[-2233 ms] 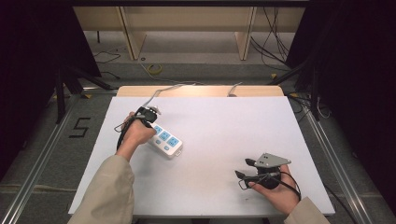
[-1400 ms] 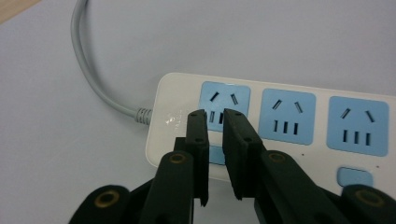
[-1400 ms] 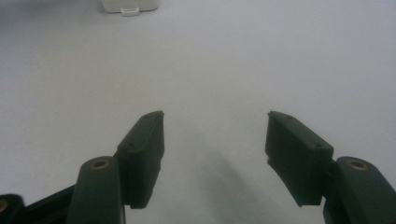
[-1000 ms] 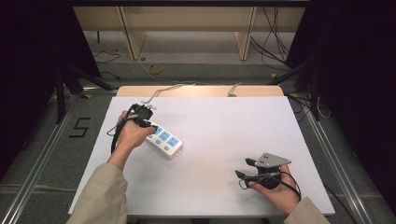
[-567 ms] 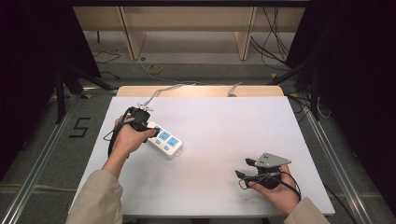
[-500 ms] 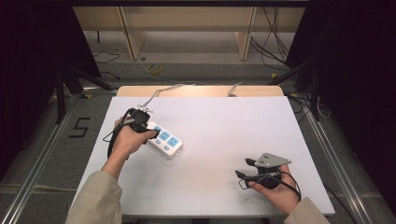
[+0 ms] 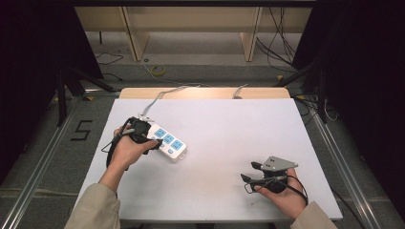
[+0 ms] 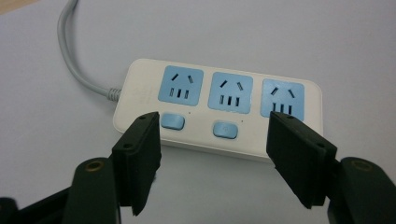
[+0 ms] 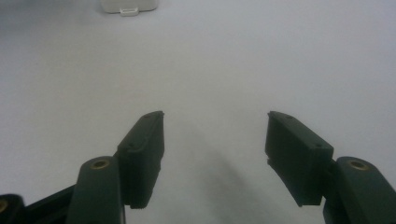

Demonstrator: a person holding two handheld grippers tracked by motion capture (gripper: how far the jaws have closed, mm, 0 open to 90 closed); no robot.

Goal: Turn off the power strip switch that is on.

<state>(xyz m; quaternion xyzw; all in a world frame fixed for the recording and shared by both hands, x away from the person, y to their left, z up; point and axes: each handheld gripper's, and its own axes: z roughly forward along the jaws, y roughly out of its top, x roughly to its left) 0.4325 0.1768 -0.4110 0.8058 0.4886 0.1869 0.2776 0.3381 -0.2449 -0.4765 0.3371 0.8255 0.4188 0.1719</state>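
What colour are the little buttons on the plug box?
Light blue buttons, clearest in the left gripper view.

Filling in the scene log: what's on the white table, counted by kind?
White plastic power strip with blue sockets: 1
Black two-jaw grippers, left gripper and right gripper: 2
Total: 3
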